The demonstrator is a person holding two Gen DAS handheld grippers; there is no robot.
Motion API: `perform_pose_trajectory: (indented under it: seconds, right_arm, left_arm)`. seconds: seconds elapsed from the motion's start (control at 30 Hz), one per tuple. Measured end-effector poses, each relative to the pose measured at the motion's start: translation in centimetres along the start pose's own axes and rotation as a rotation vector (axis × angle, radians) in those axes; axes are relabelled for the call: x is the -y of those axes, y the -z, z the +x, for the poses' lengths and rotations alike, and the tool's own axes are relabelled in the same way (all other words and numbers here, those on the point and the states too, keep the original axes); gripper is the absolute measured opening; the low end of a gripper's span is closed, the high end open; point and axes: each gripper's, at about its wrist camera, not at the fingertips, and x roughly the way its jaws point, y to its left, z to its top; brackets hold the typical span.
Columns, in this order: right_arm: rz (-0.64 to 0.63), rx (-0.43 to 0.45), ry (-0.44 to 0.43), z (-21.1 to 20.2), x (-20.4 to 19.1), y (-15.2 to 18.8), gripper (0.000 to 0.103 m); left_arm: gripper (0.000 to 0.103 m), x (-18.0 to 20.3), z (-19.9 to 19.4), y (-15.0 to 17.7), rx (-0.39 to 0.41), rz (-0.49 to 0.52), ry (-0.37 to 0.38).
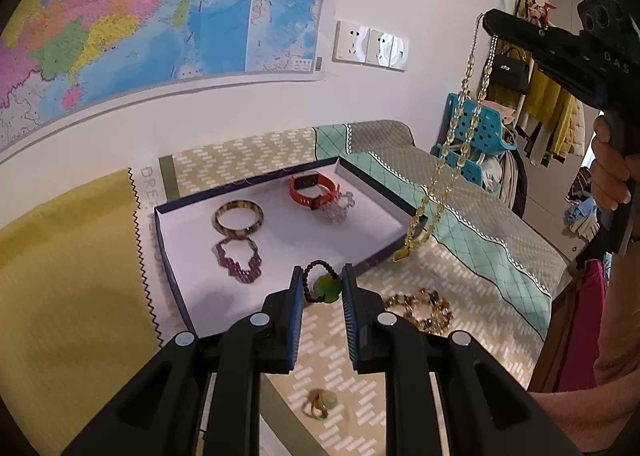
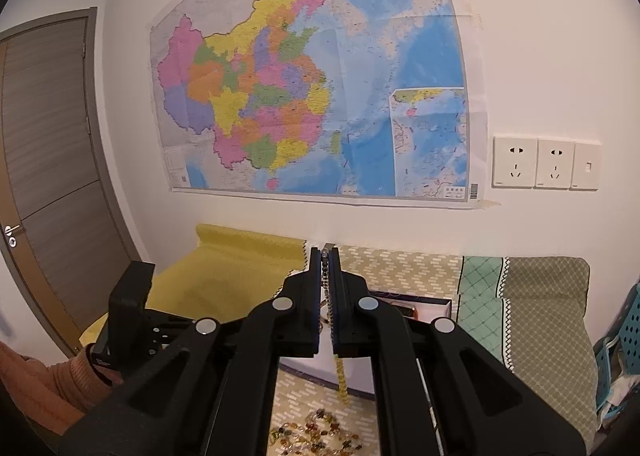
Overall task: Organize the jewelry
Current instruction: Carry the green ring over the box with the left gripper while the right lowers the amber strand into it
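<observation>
**Two pieces held up, tray half filled**

While we're gripping a tool in each hand, both are holding jewelry above the bed. Our left gripper (image 1: 321,288) is pinching the dark-bead bracelet w/ green flat pendant (image 1: 320,285) between its blue pads, jaws only narrowly apart, the bead loop sticking up over the near edge of the shallow white tray w/ navy rim (image 1: 168,252). Our right gripper (image 2: 326,256) is squeezing its jaws together on the long yellow-and-clear bead necklace (image 1: 444,160); from the left wrist cam, the strand is hanging straight down from the tips, its lower end w/ a gold tag dangling just by the tray's right corner.

Inside the tray we're seeing a tortoiseshell-look bangle (image 1: 238,217), a purple bead necklace (image 1: 239,259) just in front of it, an orange band watch (image 1: 313,189) toward the back, and a clear crystal bracelet (image 1: 336,208) touching the watch.

Outside the tray, on the patterned beige bedspread (image 1: 460,268), an amber and brown stone bracelet (image 1: 420,310) is lying right of our left gripper, and a small green-and-orange charm (image 1: 322,402) is sitting below its jaws.

Behind it all, a colourful wall map (image 2: 308,80) and white wall sockets (image 2: 546,162) are showing, plus a yellow cloth (image 1: 68,256) left of the tray.
</observation>
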Motion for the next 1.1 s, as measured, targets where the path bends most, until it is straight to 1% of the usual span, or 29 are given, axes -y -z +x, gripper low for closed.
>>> perform_pose_trajectory:
  seconds: [0.37, 0.77, 1.1]
  right_arm:
    - [0.012, -0.001, 0.025, 2.2, 1.0, -1.3, 0.004]
    - [0.041, -0.044, 0.027, 5.8, 2.3, -0.9, 0.004]
    - [0.056, -0.067, 0.019, 7.7, 2.8, -0.6, 0.004]
  left_arm:
    - [0.017, -1.5, 1.1, -1.5, 0.001, -0.019, -0.031]
    - [0.017, -2.9, 2.8, -2.2, -0.017, -0.044, -0.054]
    - [0.017, -3.7, 4.1, -2.2, -0.039, -0.062, -0.065]
